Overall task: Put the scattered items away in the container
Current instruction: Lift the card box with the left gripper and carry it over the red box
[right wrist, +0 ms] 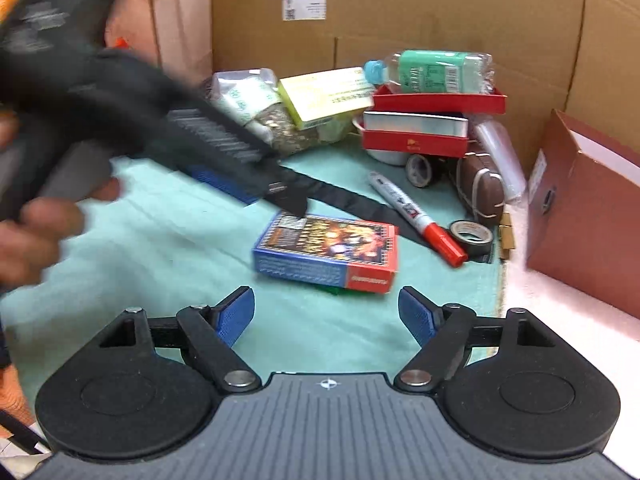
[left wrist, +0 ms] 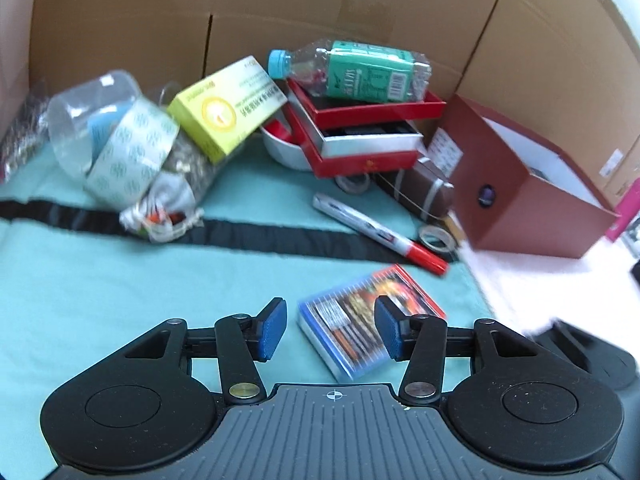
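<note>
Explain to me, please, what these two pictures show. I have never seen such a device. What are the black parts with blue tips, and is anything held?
No robot is here: a person holds a hand tool with two fingers, a gripper, in each hand. Each picture comes from a camera on one gripper, looking forward along its blue fingers. One shows the left gripper, the other the right gripper; both stand open and hold nothing. In the right view the person's hand carries the left gripper. On the green cloth lie a card box, a red-capped marker, a tape roll and a pile with a bottle. The open brown box stands at the right.
</note>
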